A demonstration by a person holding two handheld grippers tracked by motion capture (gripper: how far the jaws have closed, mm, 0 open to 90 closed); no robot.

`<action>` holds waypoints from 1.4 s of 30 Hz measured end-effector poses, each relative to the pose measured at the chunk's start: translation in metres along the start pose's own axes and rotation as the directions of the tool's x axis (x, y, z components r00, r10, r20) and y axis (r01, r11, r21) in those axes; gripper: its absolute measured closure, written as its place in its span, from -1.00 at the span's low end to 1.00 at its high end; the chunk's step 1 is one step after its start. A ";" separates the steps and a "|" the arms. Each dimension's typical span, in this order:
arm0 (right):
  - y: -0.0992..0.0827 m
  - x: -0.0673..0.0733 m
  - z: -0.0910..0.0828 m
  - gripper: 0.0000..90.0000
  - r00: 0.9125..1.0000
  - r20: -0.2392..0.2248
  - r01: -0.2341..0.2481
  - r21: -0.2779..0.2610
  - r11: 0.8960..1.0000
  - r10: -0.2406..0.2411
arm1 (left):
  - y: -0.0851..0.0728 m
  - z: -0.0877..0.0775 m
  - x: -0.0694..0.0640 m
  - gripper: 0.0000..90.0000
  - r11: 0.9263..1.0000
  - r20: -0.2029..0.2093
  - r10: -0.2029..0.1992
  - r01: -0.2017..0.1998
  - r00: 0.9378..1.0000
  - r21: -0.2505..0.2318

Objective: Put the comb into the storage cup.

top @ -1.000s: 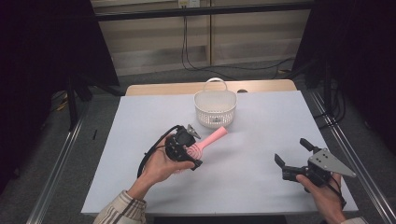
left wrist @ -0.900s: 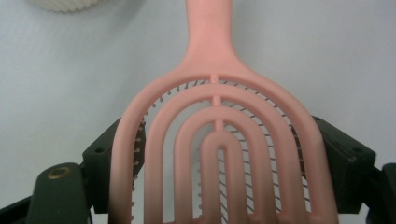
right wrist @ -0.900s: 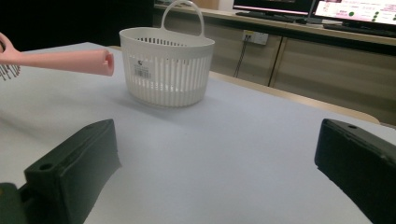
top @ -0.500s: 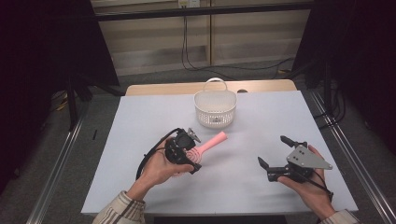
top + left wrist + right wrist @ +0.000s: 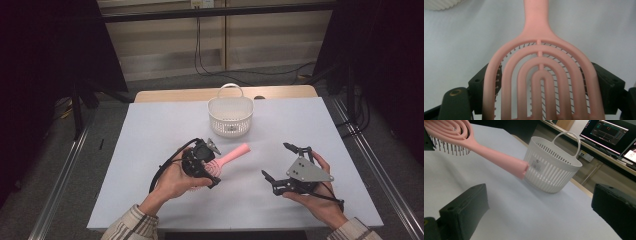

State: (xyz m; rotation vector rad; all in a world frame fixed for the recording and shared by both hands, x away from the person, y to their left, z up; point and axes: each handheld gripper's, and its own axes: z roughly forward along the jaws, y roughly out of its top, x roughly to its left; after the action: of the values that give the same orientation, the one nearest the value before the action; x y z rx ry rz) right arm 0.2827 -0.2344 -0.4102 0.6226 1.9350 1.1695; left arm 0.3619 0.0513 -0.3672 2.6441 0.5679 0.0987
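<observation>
Pink hairbrush [image 5: 541,75]: looped vented head, straight handle.

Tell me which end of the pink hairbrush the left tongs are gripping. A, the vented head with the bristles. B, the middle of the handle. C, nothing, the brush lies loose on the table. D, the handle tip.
A: in the left gripper view the left tongs clamp both sides of the pink hairbrush at its vented head, with the handle pointing away toward the white basket.
</observation>
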 end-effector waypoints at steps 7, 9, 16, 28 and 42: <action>0.006 0.008 0.006 -0.99 0.999 -0.015 0.052 -0.005 0.999 -0.052 | 0.002 0.000 -0.003 -0.56 1.000 0.006 0.008 -0.008 1.000 0.001; 0.008 0.011 0.007 -0.99 0.997 -0.018 0.072 -0.003 0.997 -0.072 | 0.002 0.000 -0.004 -0.56 1.000 0.005 0.011 -0.011 1.000 0.000; 0.011 0.018 0.012 -0.96 0.992 -0.031 0.124 -0.005 0.992 -0.124 | 0.005 -0.002 -0.008 -0.56 0.999 0.011 0.036 -0.036 0.999 0.002; 0.019 0.029 0.015 -0.90 0.966 -0.037 0.257 -0.006 0.966 -0.257 | 0.017 -0.004 -0.025 -0.56 0.996 0.018 0.089 -0.089 0.996 -0.002; 0.023 0.045 0.021 -0.77 0.898 -0.024 0.441 0.005 0.898 -0.440 | 0.027 0.000 -0.038 -0.56 0.991 0.045 0.134 -0.134 0.990 -0.001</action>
State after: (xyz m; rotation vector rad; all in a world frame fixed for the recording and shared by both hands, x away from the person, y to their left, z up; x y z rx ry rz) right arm 0.2742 -0.1802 -0.4123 0.1551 1.9655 0.8784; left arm 0.3375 0.0140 -0.3549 2.6770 0.3757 0.0783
